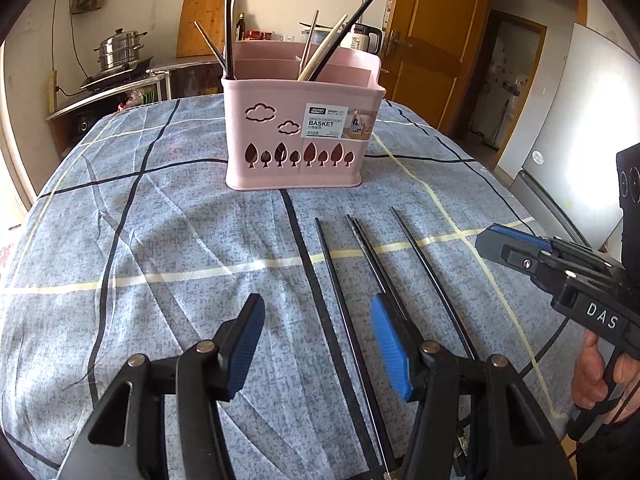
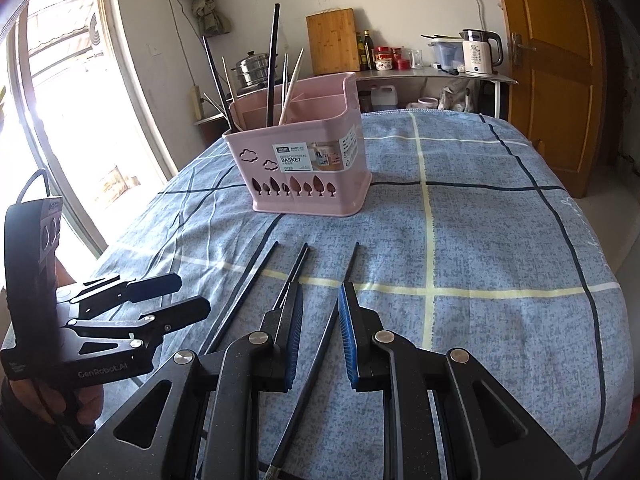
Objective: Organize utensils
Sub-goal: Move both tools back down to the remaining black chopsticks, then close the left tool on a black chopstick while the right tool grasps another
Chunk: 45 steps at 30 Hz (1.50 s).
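Slippage looks the main risk: the black chopsticks (image 2: pixel 320 344) lie flat on the soft checked cloth (image 2: pixel 500 240) in the lower middle of both frames, thin and close together, so a pinch could roll one aside, take two at once, or snag the fabric. The right gripper (image 2: pixel 320 312) has its fingers parted, one stick running between them, nothing clamped; the left gripper (image 1: pixel 316 344) is spread wide over bare cloth just left of the sticks. The pink basket (image 1: pixel 300 136) sits upper centre, already holding several sticks that lean outward and could foul an insertion. The near ends of the sticks are hidden beneath the grippers, and the basket's inner dividers are only partly visible.
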Tool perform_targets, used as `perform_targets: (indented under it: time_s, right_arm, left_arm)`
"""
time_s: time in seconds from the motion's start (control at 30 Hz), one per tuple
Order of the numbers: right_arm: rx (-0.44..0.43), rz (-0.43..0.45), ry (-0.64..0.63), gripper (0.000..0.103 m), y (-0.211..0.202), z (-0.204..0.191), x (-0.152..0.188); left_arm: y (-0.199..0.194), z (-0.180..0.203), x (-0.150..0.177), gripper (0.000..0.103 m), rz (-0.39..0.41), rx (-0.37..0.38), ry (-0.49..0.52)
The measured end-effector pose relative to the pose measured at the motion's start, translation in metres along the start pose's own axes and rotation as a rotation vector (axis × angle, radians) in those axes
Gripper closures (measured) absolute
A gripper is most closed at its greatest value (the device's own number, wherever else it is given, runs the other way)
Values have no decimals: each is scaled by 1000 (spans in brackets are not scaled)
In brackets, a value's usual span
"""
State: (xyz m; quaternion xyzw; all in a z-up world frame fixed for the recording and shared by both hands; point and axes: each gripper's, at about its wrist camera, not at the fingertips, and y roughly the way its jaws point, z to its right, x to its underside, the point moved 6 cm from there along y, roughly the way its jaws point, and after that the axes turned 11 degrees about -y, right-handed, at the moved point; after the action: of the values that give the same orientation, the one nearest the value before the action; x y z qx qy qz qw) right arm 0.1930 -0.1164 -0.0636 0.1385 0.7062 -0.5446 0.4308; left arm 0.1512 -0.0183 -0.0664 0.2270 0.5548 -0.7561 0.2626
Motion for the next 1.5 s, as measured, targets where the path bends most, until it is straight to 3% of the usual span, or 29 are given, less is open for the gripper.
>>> perform_targets:
  time_s: [0.2,0.5,0.8,0.93,1.07,1.2,1.5]
  right_arm:
    - [2,-55,15,84,16,3,5]
    - [8,-114,6,84,39,3,4]
    - [36,-184,8,84,71,10,3]
    - [48,-184,-4,84,74,10,1]
    - [83,-188,-33,95,78,9,-2]
    - [80,-186,-32,96,76,9,-1]
    - [67,-188,-31,98,70,7,6]
  left_arm:
    - [21,5,-7,72,-42,-5,13]
    - [47,14,-16,84,-79,-2,33]
    - [54,13,-14,87,-81,-8,54]
    - [54,16,-13,87,-71,-23,72]
    - [54,20,-12,88,-62,-36,82]
    - [51,20,-11,93,-61,-37,77]
    - [43,15,-1,95,-66,-38,75]
